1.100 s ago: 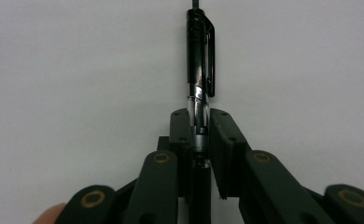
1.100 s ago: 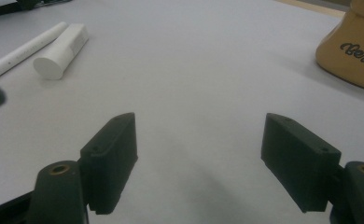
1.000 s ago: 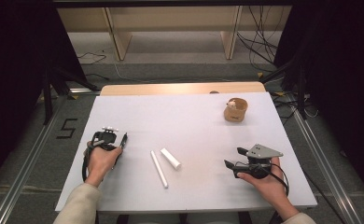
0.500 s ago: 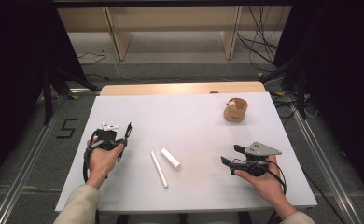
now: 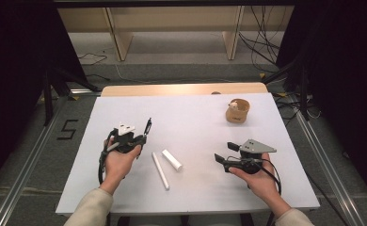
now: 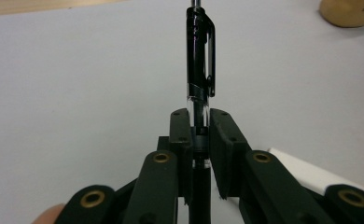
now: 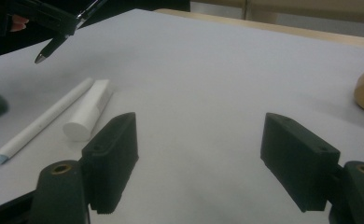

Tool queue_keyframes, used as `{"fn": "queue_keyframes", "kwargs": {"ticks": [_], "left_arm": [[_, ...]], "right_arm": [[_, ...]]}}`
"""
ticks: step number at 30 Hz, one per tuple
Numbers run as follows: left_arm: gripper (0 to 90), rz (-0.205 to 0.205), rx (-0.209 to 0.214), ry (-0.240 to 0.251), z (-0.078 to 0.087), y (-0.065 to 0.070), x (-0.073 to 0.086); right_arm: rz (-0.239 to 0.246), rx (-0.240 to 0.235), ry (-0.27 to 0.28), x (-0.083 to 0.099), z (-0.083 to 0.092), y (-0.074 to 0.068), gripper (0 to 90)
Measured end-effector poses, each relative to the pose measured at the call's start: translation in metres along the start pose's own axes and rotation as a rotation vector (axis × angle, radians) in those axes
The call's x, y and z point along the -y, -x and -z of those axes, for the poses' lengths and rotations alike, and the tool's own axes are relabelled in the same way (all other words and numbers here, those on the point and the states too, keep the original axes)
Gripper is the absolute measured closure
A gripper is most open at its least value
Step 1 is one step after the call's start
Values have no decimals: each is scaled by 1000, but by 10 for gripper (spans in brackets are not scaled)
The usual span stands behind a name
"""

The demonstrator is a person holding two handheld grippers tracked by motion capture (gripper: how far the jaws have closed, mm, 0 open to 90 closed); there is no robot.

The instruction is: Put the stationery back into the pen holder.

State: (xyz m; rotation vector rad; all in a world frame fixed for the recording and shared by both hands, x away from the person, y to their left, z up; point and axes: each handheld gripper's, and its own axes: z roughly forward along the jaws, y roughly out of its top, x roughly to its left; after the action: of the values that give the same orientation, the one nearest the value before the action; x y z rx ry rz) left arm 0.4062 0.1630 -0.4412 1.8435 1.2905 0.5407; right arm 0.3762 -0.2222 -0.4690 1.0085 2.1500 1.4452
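My left gripper (image 5: 137, 139) is shut on a black pen (image 5: 147, 128) with a clip, held above the left part of the white table. The left gripper view has the pen (image 6: 199, 70) standing up between the closed pads (image 6: 181, 133). A thin white tube (image 5: 160, 170) and a shorter, thicker white cylinder (image 5: 171, 159) lie side by side at the table's middle front. My right gripper (image 5: 225, 153) hovers open at the front right, pointing left toward them, nothing between its jaws. In the right gripper view the tube (image 7: 42, 120) and cylinder (image 7: 89, 110) lie left of its jaws.
A small tan wooden cup (image 5: 237, 111) with something pale inside stands at the back right of the table (image 5: 191, 117). A wooden strip (image 5: 181, 89) borders the far edge. Dark curtains, cables and floor rails surround the table.
The left hand has lifted and carried the pen to the right, toward the white tube. The right hand has drifted a little to the left.
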Motion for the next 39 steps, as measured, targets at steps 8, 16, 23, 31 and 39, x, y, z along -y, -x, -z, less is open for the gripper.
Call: {"fn": "queue_keyframes", "kwargs": {"ticks": [8, 16, 23, 31, 39], "left_arm": [[797, -44, 62, 11, -7, 32, -4], [797, -91, 114, 5, -14, 59, -6], [797, -111, 140, 5, -20, 75, -6], [797, -137, 164, -6, -25, 89, -4], [797, -155, 185, -14, -29, 100, -3]], "right_arm": [[-1, -28, 13, -11, -18, -8, 282], [-14, -47, 23, -23, -35, -12, 285], [-22, -59, 25, -32, -49, -14, 285], [-38, -74, 34, -42, -61, -16, 294], [-54, -83, 38, -46, -69, -16, 314]]}}
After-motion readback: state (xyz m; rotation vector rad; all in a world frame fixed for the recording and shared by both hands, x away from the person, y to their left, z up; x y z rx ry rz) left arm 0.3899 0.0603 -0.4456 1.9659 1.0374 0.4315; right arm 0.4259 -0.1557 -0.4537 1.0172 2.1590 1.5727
